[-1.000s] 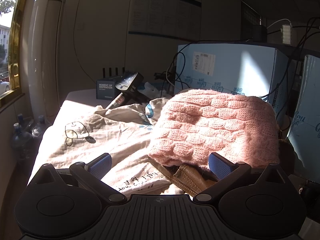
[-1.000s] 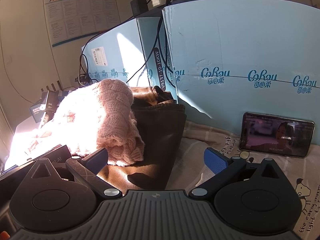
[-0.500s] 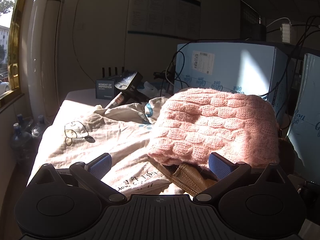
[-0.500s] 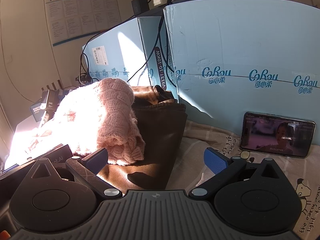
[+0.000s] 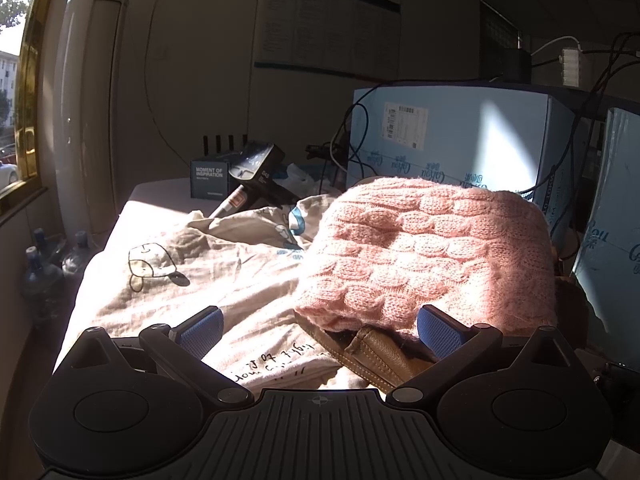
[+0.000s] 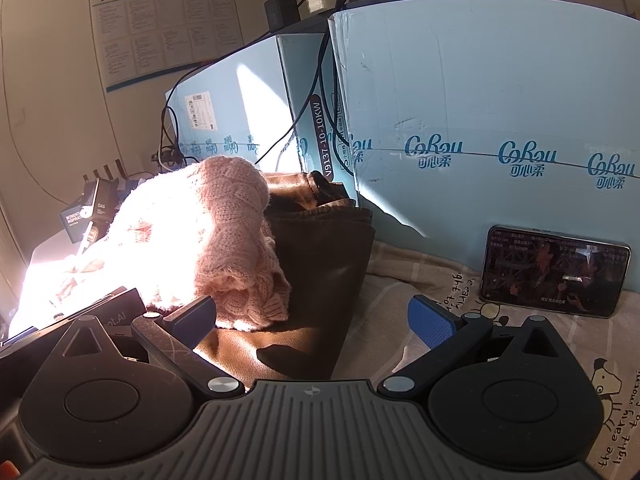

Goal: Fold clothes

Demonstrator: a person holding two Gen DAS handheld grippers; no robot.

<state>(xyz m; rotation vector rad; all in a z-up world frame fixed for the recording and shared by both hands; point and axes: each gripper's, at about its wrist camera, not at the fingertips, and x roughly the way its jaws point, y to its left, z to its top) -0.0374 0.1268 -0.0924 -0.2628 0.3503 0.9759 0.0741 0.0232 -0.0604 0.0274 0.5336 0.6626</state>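
Knitwear: pink cable-knit sweater (image 5: pixel 432 248), folded into a thick bundle, lying just ahead of the left tongs (image 5: pixel 318 330) and ahead-left of the right tongs (image 6: pixel 312 318). Rests on top of a brown leather garment (image 6: pixel 320 272), also folded flat, its stitched edge poking out toward the left tongs. Both pieces stacked on a cartoon-print cloth (image 5: pixel 192 276) covering the tabletop; cloth rumpled beyond the left tongs.

Left tongs: spread wide, gripping nothing, blue pads (image 5: pixel 200 330) clear of the sweater's near hem. Right tongs: likewise spread wide and empty, hovering just short of the leather piece.

Surroundings: pale blue cartons (image 6: pixel 480 120) behind the stack; phone (image 6: pixel 554 272) propped against a carton, ahead-right of the right tongs; black boxed device (image 5: pixel 256 172) far ahead of the left tongs.

Progress, as judged: two garments apparently folded and stacked, nothing in hand. No further unfolded clothing identifiable; possibly finished, or awaiting a next item out of view.
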